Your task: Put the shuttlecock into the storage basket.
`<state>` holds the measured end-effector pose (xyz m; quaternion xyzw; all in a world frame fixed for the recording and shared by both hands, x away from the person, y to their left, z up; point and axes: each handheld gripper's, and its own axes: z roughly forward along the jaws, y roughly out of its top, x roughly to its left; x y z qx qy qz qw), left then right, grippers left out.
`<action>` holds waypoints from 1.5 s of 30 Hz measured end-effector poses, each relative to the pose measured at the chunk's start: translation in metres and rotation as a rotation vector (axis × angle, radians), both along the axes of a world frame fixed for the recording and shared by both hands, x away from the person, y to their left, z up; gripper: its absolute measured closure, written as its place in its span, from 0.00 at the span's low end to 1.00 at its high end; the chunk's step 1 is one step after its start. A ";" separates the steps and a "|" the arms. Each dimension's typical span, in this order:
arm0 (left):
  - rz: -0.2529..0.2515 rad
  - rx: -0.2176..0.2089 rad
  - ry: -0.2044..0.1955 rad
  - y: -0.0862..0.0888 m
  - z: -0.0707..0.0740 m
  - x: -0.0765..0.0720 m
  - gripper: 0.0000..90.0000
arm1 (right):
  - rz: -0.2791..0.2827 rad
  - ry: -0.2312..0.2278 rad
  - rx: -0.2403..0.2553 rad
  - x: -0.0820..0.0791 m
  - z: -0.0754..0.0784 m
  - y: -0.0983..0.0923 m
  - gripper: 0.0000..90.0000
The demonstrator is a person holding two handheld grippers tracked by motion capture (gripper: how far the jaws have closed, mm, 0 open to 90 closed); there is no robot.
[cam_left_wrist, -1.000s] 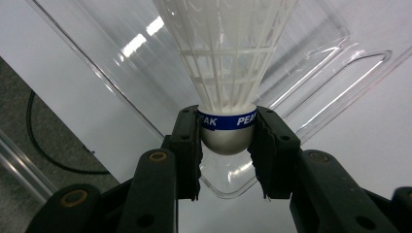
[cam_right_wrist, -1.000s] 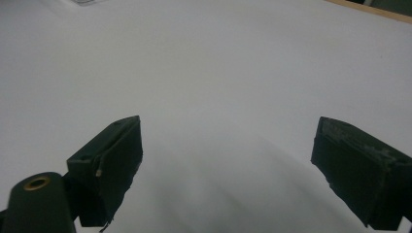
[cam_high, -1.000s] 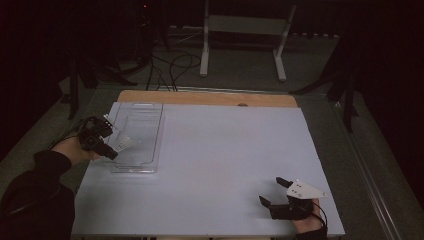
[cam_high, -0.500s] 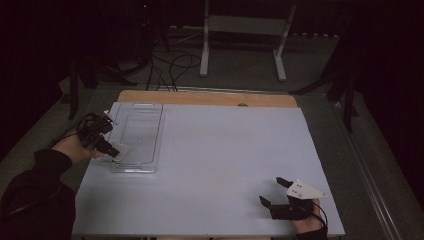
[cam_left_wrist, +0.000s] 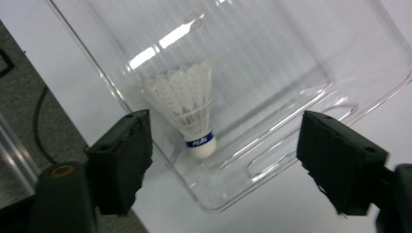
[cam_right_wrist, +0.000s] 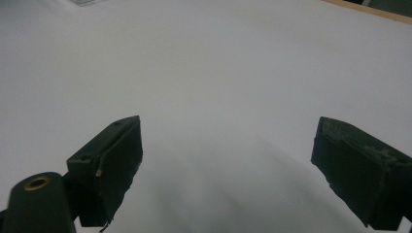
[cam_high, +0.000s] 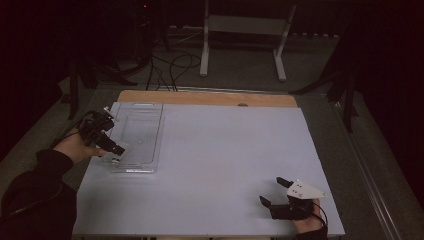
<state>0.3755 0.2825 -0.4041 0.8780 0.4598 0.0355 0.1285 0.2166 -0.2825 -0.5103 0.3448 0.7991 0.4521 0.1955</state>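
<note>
From the high view, a clear plastic rectangular tray (cam_high: 137,137) lies on the left part of the white table sheet (cam_high: 225,160), its long side running away from the person. The left gripper (cam_high: 114,155) hangs over the tray's near left corner, held by a hand (cam_high: 75,145) coming in from a dark sleeve. Its jaws have just been opening, and nothing can be made out between them from here. The right gripper (cam_high: 272,192) rests low on the sheet at the near right, well apart from the tray, with its jaws spread and nothing between them.

In the left gripper view, a white feathered shuttlecock with a blue band around its cork (cam_left_wrist: 192,114) lies inside the tray (cam_left_wrist: 291,58), near the end wall, cork end toward the camera and feathers fanned away. The two black jaws stand wide on either side of it, clear of it; the pads touch neither the shuttlecock nor the tray wall.

In the right gripper view, the jaws stand wide apart over bare white sheet (cam_right_wrist: 218,73), holding nothing.

By the look of it, the placing is done: the shuttlecock sits in the tray, released. What seems left is for the left hand to draw back from the tray; no other loose item shows on the table.
</note>
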 end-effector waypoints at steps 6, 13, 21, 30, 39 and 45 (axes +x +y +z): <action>-0.032 -0.032 -0.021 -0.006 0.007 -0.003 0.05 | 0.000 0.001 0.000 0.000 0.000 0.000 0.12; -0.071 -0.058 -0.086 -0.021 0.014 -0.006 0.00 | -0.002 0.002 0.000 0.001 -0.001 -0.001 0.12; -0.088 -0.084 -0.092 -0.036 0.016 -0.005 0.00 | -0.002 0.003 0.002 0.001 -0.001 -0.002 0.12; -0.090 -0.133 -0.119 -0.046 0.019 -0.002 0.00 | -0.003 0.003 0.002 0.001 -0.001 -0.001 0.12; -0.122 -0.184 -0.132 -0.060 0.021 0.001 0.00 | -0.003 0.004 0.000 0.001 -0.001 -0.002 0.12; -0.162 -0.185 -0.128 -0.071 0.022 -0.001 0.00 | -0.003 0.004 -0.003 0.001 -0.001 -0.002 0.12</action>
